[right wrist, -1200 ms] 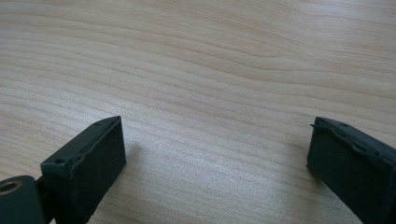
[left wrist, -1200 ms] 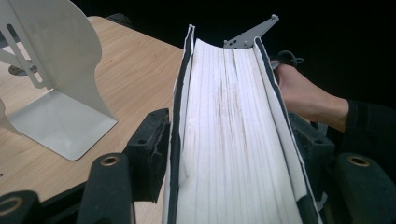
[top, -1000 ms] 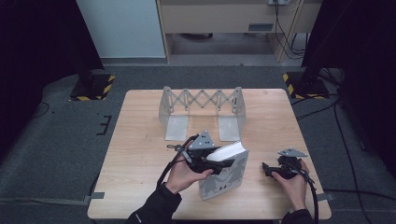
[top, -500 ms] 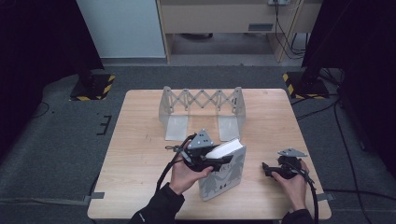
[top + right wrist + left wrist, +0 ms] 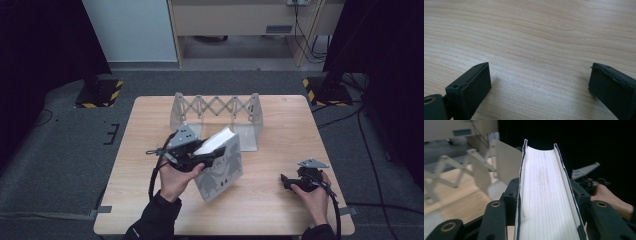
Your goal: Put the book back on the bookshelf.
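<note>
A thick book [image 5: 226,169] with a grey cover and white page edges is held tilted above the table's middle. My left gripper [image 5: 212,154] is shut on it, one jaw on each cover. In the left gripper view the book [image 5: 544,195] runs away between the black fingers [image 5: 512,192], page edge up. Just behind it stands a grey metal expanding book rack [image 5: 215,107]. Near the front right of the table my right gripper [image 5: 286,181] rests low, open. In the right gripper view its gripper [image 5: 539,77] has only bare wood between the fingertips [image 5: 477,77].
The wooden table [image 5: 285,125] has its edges all in view, with dark carpet around it. The rack's end plate [image 5: 504,162] stands close to the book's far end. The other hand [image 5: 609,197] with its gripper is seen to the book's right.
The left hand has lifted the book off the table and carried it back and a little left, toward the rack. The right hand has stayed put.
</note>
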`<state>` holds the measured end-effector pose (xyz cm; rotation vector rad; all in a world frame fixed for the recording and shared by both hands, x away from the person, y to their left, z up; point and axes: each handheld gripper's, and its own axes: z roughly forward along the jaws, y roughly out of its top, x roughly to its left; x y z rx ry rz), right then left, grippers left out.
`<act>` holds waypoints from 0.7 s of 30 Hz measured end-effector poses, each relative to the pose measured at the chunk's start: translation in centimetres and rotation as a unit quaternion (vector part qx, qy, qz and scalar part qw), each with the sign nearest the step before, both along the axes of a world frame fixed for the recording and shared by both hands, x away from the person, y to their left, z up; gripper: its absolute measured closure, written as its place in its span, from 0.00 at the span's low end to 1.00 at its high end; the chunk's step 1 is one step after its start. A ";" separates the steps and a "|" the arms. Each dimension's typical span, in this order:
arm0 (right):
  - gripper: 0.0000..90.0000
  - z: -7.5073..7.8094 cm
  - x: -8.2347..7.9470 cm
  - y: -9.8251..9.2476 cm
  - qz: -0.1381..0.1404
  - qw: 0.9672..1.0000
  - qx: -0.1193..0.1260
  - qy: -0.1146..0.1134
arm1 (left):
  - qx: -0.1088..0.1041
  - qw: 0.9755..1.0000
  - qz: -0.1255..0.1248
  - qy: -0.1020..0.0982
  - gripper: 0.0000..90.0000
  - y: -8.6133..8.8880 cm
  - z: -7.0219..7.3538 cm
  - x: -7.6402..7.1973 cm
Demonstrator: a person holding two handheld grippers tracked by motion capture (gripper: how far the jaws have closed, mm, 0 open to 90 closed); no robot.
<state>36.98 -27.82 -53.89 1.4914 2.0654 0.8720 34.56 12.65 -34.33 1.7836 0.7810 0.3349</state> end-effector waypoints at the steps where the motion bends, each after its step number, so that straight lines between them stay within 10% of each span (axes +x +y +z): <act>1: 0.05 0.0 0.0 0.0 0.000 1.000 0.000 0.000 | 0.002 1.000 0.012 -0.002 0.58 0.5 0.1 0.1; 21: 0.04 0.0 0.0 0.0 0.004 1.000 -0.002 0.001 | 0.018 0.985 0.171 -0.003 0.58 8.8 1.5 3.4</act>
